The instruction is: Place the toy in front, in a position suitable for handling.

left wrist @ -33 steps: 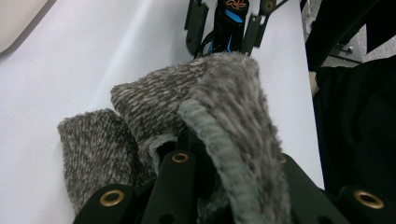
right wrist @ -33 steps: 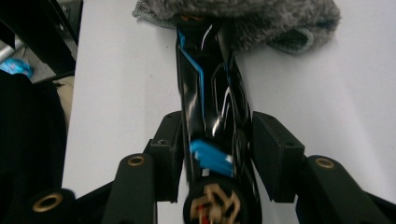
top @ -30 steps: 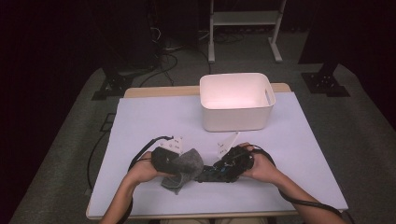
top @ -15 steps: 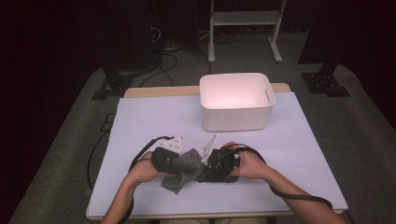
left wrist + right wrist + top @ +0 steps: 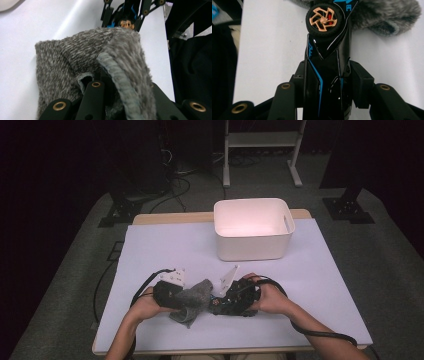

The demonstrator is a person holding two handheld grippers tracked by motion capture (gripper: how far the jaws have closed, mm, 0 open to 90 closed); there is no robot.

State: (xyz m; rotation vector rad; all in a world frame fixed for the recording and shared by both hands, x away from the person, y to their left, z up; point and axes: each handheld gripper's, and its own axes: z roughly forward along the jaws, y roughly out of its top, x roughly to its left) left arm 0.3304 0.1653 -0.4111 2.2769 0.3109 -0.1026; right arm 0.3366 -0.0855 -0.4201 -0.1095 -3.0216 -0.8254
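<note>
The left gripper (image 5: 176, 295) is clamped tight on a fuzzy grey knitted cloth (image 5: 192, 297), which bunches over and past its fingertips. Just beyond, the right gripper (image 5: 227, 300) has a glossy black toy car with blue stripes and copper wheels (image 5: 327, 62) between its jaws, which have just been narrowing. The nose of that car seems to touch the cloth.

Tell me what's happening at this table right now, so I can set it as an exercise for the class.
A person sits at a white-covered table with a gripper in each hand. The left gripper is shut on a grey fuzzy cloth, while the right gripper clamps a black toy car with blue trim and a copper-coloured wheel. The two meet near the front edge, the car's end against the cloth. A white bin stands farther back.
</note>
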